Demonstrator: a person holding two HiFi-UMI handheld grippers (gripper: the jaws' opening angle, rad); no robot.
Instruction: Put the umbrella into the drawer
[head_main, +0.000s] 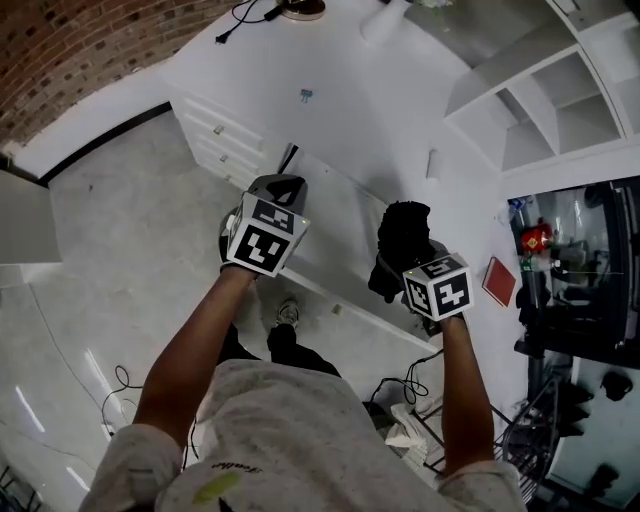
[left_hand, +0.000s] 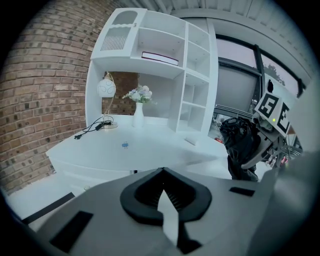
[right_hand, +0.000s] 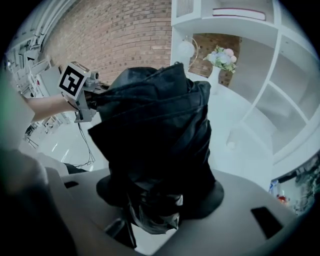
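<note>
Right tool (right_hand: 159, 202) clamped on the folded black umbrella (right_hand: 155, 125), umbrella held up near the white tabletop (head_main: 340, 110), left tool (left_hand: 164, 202) alongside, jaws closed together, gripping nothing.

A white table (left_hand: 165, 150) stands by a brick wall (left_hand: 45, 90). At its far side, a globe lamp (left_hand: 106, 88) stands left of a vase of flowers (left_hand: 138, 102), below a white shelf unit (left_hand: 197, 75). A small blue clip (left_hand: 124, 145) lies nearer.
</note>
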